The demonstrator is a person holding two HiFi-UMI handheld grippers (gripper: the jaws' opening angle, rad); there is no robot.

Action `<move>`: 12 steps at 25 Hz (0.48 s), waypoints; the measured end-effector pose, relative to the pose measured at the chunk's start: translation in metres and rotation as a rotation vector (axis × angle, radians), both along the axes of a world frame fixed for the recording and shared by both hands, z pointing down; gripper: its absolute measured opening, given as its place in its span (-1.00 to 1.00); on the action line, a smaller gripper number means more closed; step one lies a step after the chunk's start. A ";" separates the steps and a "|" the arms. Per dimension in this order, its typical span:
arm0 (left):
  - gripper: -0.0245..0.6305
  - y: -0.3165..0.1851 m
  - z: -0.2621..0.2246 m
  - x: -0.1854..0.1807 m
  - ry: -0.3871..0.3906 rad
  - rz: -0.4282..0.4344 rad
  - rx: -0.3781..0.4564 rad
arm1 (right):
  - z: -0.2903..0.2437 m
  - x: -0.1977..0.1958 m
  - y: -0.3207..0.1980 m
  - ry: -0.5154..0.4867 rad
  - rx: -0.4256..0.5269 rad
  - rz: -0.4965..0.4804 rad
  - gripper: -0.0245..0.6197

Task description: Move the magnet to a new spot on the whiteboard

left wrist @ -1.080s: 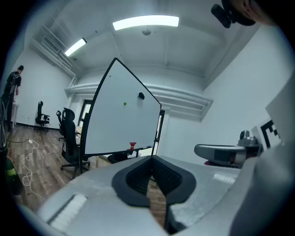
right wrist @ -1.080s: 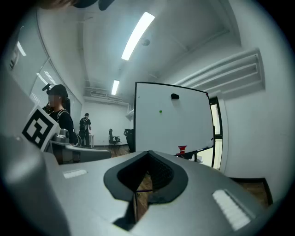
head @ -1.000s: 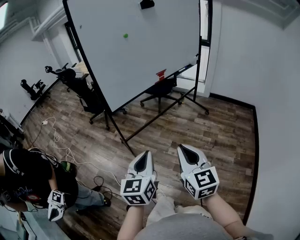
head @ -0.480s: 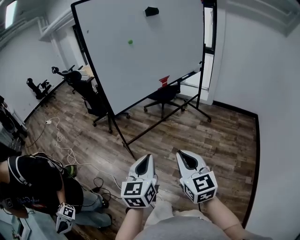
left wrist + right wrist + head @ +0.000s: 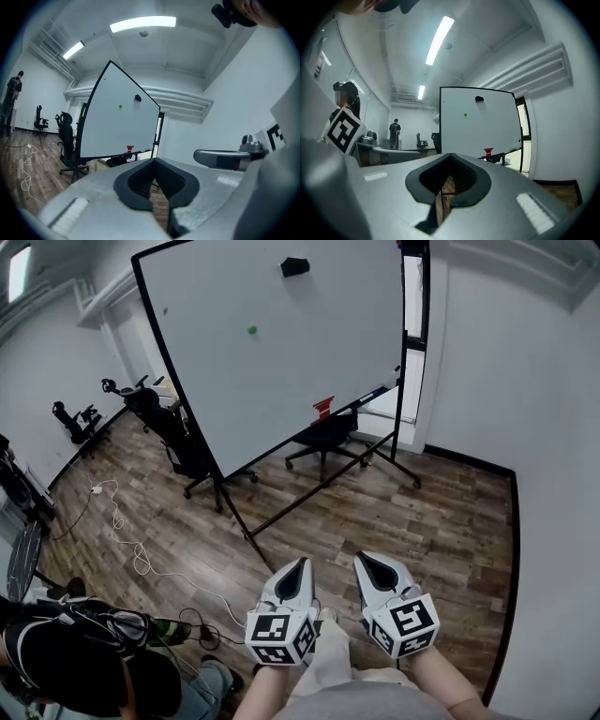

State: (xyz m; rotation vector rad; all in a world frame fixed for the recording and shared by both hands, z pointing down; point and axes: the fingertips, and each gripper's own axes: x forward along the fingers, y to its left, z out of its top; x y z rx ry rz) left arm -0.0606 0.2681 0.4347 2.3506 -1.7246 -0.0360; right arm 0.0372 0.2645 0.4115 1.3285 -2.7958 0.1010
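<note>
While both grippers hang low in front of the person, well short of the board, the left gripper point(image 5: 299, 562) has its jaws closed on nothing, and the right gripper point(image 5: 365, 560) likewise has its jaws pressed together and empty; each carries its marker cube at the near end, and the two sit side by side without touching; ahead stands the whiteboard point(image 5: 309, 352) on a black wheeled frame, set at an angle across the room; the small green magnet point(image 5: 251, 331) sticks to the upper middle of its white face, well apart from both grippers; a black eraser point(image 5: 294, 266) clings higher up and to the right of it, and a red object point(image 5: 322, 407) rests on the tray along the lower edge; the floor point(image 5: 441, 512) is dark wood-look plank with a dark skirting line along the plain white wall point(image 5: 525, 399) on the right; a black office chair point(image 5: 323, 432) stands behind the board's legs, with more black chairs point(image 5: 159, 413) by the left wall; a white cable point(image 5: 127, 531) snakes over the planks at left; a person in dark clothes point(image 5: 75, 667) crouches in the lower left corner.
</note>
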 end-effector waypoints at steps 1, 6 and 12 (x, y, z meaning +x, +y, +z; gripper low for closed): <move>-0.91 -0.004 0.000 0.002 0.002 0.004 -0.001 | 0.001 0.002 -0.004 0.000 -0.003 0.002 -0.91; -0.91 -0.034 0.002 0.011 0.004 0.025 -0.008 | 0.004 0.009 -0.032 -0.007 -0.006 0.011 -0.91; -0.92 -0.085 0.008 0.008 0.007 0.025 -0.014 | 0.004 0.010 -0.084 -0.013 0.000 0.024 -0.91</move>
